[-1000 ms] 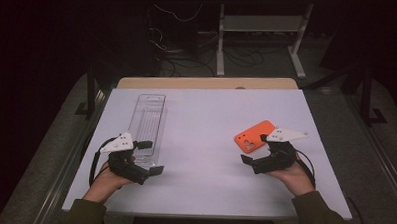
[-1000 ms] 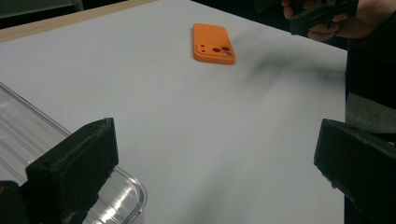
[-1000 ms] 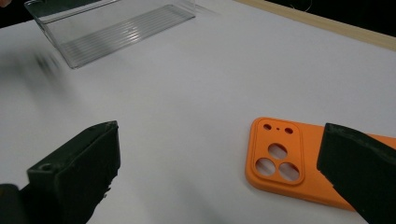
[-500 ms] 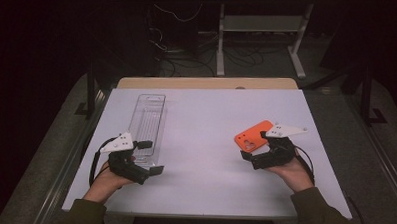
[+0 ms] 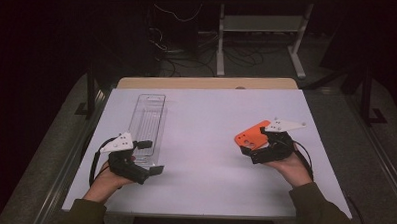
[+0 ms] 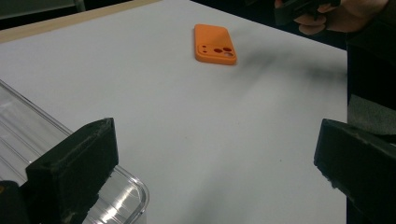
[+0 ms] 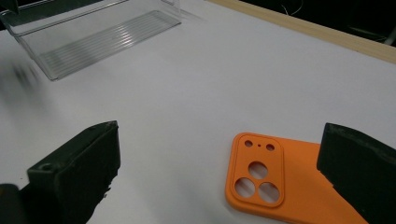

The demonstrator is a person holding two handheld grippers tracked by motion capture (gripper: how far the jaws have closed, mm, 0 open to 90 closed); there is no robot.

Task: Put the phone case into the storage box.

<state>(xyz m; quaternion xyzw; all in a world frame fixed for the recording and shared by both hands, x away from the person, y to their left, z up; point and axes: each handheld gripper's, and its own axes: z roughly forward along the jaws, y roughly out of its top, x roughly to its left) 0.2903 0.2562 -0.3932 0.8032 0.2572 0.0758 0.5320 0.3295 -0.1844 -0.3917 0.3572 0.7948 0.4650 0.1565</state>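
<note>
White desk (image 5: 205, 142) is carrying a clear ribbed plastic tray (image 5: 147, 122) at left. Flat orange phone case (image 5: 252, 136) is lying at right. Right tool (image 7: 219, 177) is hovering low, jaws wide, straddling it. Left tool (image 6: 215, 182) is resting wide beside the tray.

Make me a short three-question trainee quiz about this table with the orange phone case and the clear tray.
1. True or false: the orange phone case lies inside the clear tray.
2. Which gripper is nearer the case? A) left gripper B) right gripper
3. Fill in: the right gripper's jaws stand ____.

Key: 1 false, it lies on the white table, apart from the tray. 2 B. 3 open, nothing between them.
</note>
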